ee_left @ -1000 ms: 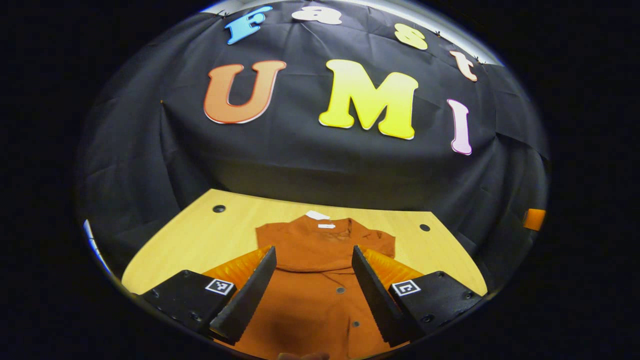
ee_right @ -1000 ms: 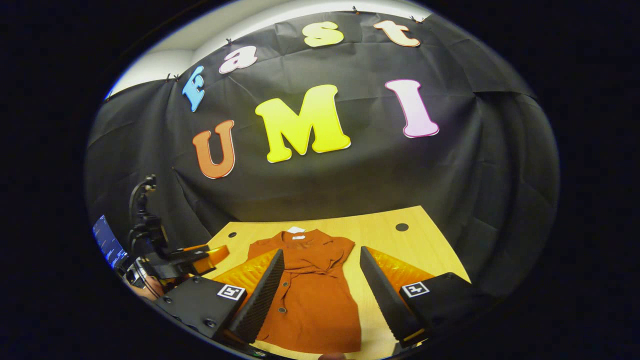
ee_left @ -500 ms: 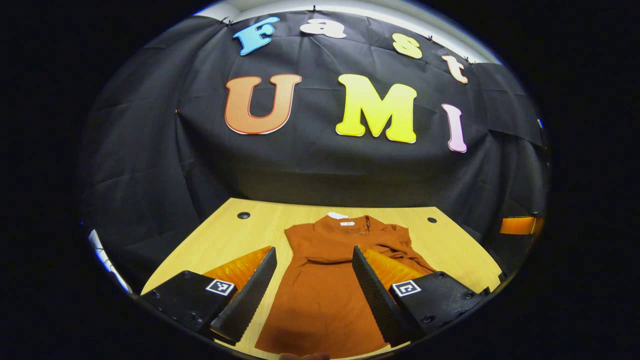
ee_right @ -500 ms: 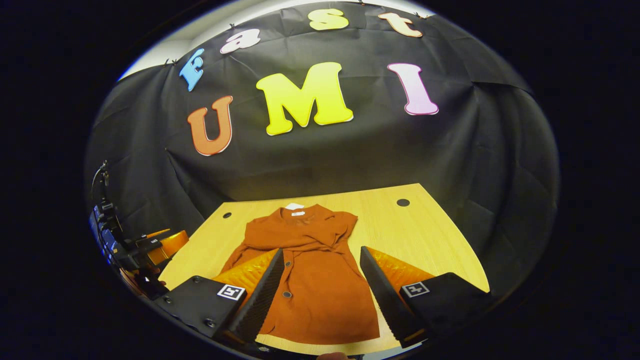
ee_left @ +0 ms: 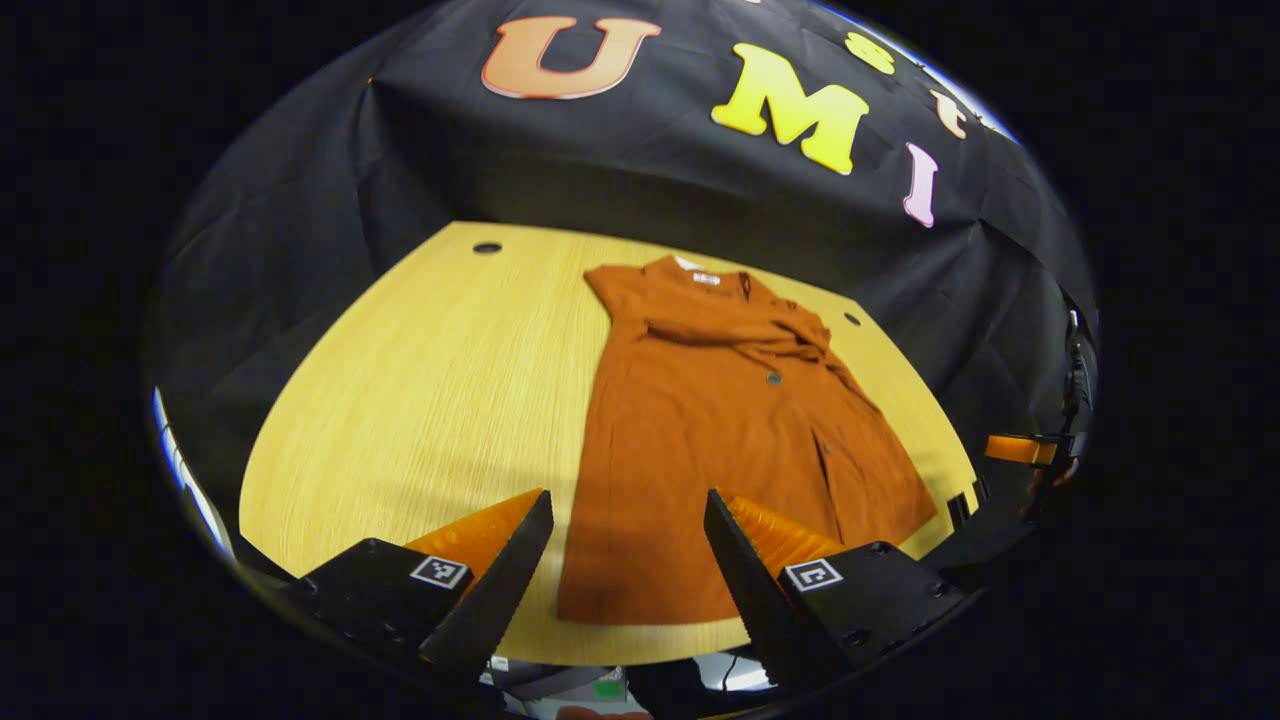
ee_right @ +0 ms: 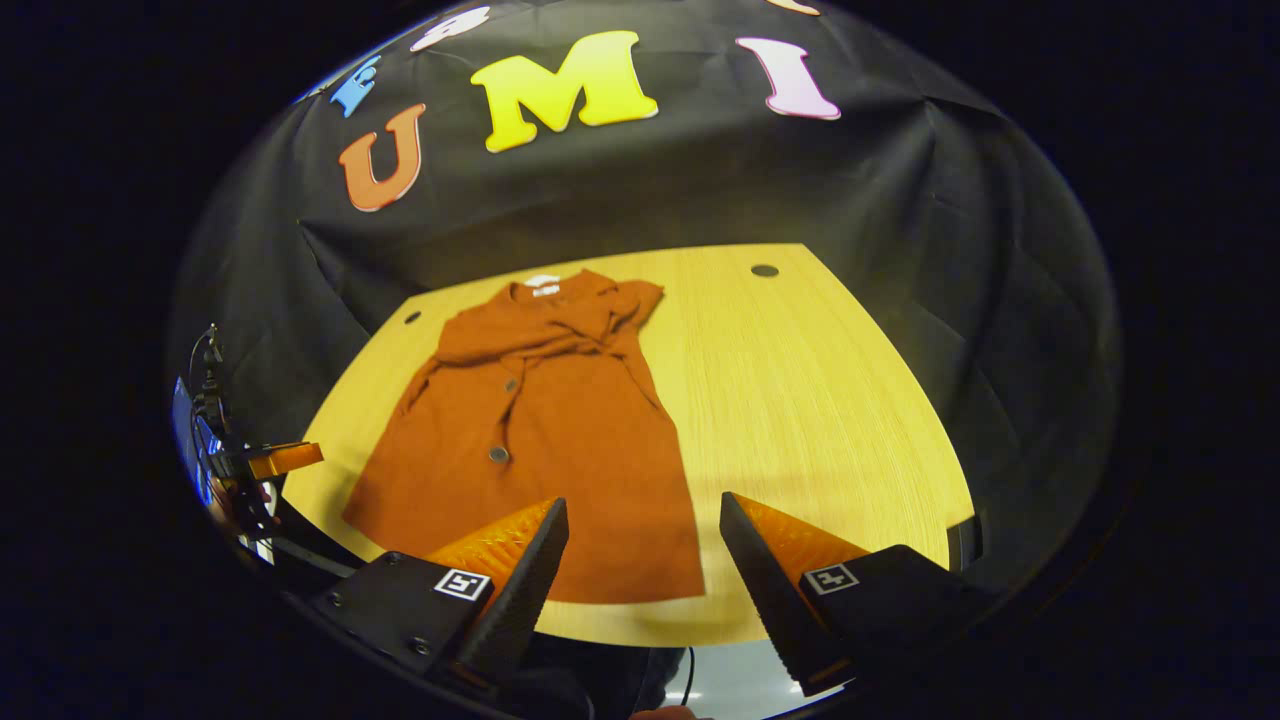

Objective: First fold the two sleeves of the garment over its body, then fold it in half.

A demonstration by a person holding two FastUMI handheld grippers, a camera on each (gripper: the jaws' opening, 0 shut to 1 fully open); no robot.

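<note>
- In the left gripper view, the left gripper (ee_left: 625, 560) is seen at the bottom of the frame with its jaws spread wide, and nothing is held between them.
- The garment (ee_left: 730, 440), rust-orange, is laid flat on the wooden table (ee_left: 420, 400); in this view it runs from upper centre down to the lower centre of the frame, collar towards the wall.
- Both sleeves are seen folded across the chest just below the collar, and buttons are visible down the front.
- The hem lies near the table's front edge, just above the gap between the left gripper's fingertips (ee_left: 535, 510).
- In the right gripper view, the right gripper (ee_right: 640, 570) is likewise spread apart at the bottom of the frame, with nothing gripped.
- There the garment (ee_right: 540, 450) is seen left of centre, its hem corner reaching down between the spread fingers.
- A small orange part of the other gripper is seen at the left edge of this view; its state cannot be told from there.
</note>
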